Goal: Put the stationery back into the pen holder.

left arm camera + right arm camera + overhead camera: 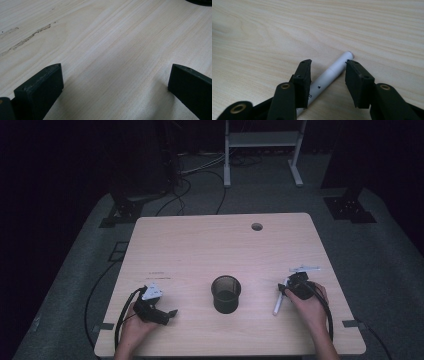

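Lying flat on the wooden table [200, 245], a white pen [329, 72] sits between the parted jaws of the right gripper [328, 80], which straddle its barrel without clamping it. The left gripper [115, 85], jaws spread wide over bare wood, holds nothing. A black mesh cup [226, 293] stands upright between the two grippers.
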`<act>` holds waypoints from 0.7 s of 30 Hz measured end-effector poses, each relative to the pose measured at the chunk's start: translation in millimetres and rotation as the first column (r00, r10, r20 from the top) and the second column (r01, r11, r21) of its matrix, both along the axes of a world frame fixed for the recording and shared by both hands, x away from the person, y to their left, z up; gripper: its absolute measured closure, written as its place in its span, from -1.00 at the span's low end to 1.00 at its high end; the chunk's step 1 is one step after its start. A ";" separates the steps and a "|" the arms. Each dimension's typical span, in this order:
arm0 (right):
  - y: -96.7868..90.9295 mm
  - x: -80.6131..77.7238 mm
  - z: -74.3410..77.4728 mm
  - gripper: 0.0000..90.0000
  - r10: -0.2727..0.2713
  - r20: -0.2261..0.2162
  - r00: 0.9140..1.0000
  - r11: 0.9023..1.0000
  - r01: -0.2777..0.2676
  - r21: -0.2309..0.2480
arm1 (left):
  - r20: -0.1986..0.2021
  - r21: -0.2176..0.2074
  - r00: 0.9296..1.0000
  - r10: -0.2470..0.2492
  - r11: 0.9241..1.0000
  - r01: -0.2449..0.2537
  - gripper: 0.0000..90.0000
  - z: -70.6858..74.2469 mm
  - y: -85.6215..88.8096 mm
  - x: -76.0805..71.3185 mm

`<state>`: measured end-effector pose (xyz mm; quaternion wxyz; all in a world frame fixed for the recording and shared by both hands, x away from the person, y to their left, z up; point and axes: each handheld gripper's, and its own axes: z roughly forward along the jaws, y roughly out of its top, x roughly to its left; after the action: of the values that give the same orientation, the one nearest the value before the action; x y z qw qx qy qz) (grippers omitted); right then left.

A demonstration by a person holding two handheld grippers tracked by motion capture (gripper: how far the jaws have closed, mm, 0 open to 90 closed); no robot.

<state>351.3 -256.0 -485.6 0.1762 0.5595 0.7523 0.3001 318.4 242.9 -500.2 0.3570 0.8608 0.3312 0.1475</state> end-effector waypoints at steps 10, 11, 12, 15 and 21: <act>2.0 5.9 2.8 0.46 0.017 -0.029 0.999 1.000 -0.018 -0.014 | 0.000 0.000 1.000 0.000 1.000 0.000 -1.00 0.0 0.0 0.0; 2.7 6.6 3.2 0.48 0.018 -0.032 0.999 1.000 -0.019 -0.020 | 0.000 0.000 1.000 0.001 1.000 -0.001 -1.00 0.0 0.0 0.0; 3.5 7.3 3.3 0.50 0.019 -0.033 0.999 1.000 -0.020 -0.020 | 0.000 0.000 1.000 0.000 1.000 0.000 -1.00 0.0 0.0 0.0; 5.4 9.4 3.8 0.56 0.026 -0.035 0.999 0.999 -0.027 -0.032 | 0.000 0.000 1.000 0.000 1.000 0.000 -1.00 -0.1 0.0 0.0; 9.0 10.5 3.7 0.67 0.037 -0.030 0.999 0.998 -0.039 -0.048 | 0.000 0.000 1.000 0.000 1.000 0.000 -1.00 0.0 0.0 0.0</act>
<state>361.9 -246.9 -481.9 0.1730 0.5449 0.7723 0.2771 318.3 242.8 -500.2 0.3571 0.8607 0.3314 0.1476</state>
